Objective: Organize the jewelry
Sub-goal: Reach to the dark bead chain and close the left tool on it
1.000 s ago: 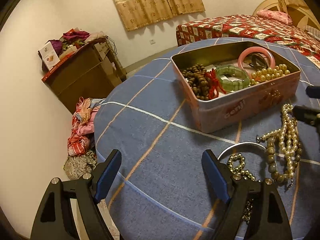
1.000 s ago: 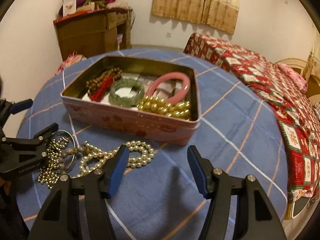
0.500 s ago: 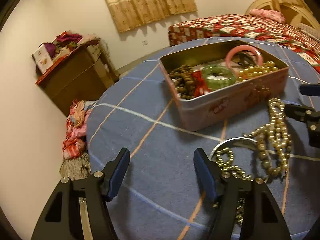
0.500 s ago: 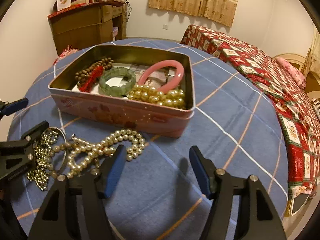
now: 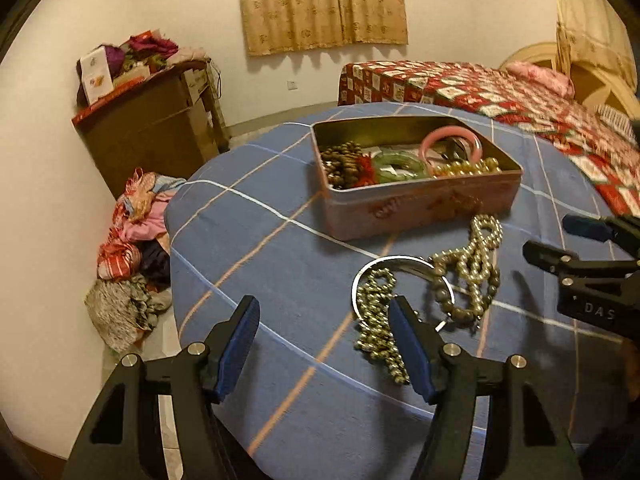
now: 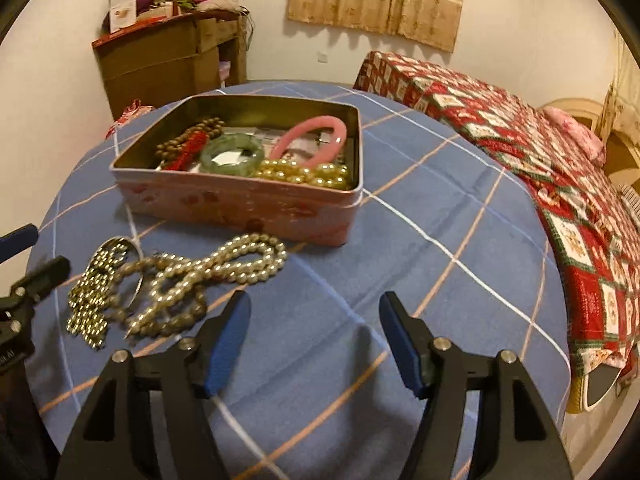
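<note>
A pink tin box [image 5: 424, 204] [image 6: 240, 204] stands on the blue checked table and holds wooden beads, a green bangle [image 6: 232, 154], a pink bangle [image 6: 316, 136] and gold beads. In front of it lie a pearl necklace [image 5: 478, 252] [image 6: 224, 268], a gold bead chain [image 5: 376, 320] [image 6: 90, 296] and a silver bangle [image 5: 400, 262]. My left gripper [image 5: 324, 336] is open and empty, just left of the gold chain. My right gripper [image 6: 314, 332] is open and empty, just right of the pearls.
The round table [image 6: 440, 220] has its edge close on the left in the left wrist view. A bed with a red quilt [image 6: 520, 140] stands to the right. A wooden cabinet [image 5: 152, 128] and a heap of clothes [image 5: 128, 240] are on the floor at left.
Both grippers have drawn back and swung, so the tin and the loose jewelry sit more central. Nothing was picked up; both stay open.
</note>
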A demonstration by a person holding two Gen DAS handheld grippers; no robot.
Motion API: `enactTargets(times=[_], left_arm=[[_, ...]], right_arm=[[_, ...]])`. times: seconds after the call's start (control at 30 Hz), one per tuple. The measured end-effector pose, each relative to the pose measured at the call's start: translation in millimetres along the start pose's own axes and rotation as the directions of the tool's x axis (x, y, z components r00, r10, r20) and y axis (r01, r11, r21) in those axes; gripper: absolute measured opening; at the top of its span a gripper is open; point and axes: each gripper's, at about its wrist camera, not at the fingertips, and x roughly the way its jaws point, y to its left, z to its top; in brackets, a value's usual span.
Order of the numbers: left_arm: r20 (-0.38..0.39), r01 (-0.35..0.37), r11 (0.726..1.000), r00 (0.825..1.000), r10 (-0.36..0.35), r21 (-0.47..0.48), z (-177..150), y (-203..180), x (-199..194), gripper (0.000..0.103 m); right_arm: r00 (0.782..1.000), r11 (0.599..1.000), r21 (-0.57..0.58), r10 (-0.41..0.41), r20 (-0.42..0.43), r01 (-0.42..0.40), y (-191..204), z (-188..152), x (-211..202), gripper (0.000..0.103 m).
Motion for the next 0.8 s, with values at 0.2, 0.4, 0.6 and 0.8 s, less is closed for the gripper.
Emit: enactTargets(times=[0.2, 0.4, 0.6, 0.8], left_arm=[[-0.024, 0.023, 0.999, 0.999, -0.022, 0.037, -4, -18, 10, 0.067], [-0.034, 0.094, 0.994, 0.995, -0.093, 0.053, -3, -22, 10, 0.004], [0.056, 0.142, 0.989, 0.988, -0.143, 0.032, 16, -6, -20, 0.004], [0.129, 0.123, 0.992, 0.984, -0.119, -0.017, 40, 18, -36, 0.004]], right_arm=[[1.0, 1.0, 0.009, 0.002, 0.012, -0.002, -2, -9, -6, 0.069], [1.0, 1.0, 0.024, 0.013, 0.018, -0.013, -4, -10, -5, 0.069], [0.999, 0.997, 0.069, 0.026, 0.028, -0.028, -11, -9, -5, 0.069], [0.998, 0.994, 0.093, 0.057, 0.041, -0.061, -9, 1, -7, 0.069]])
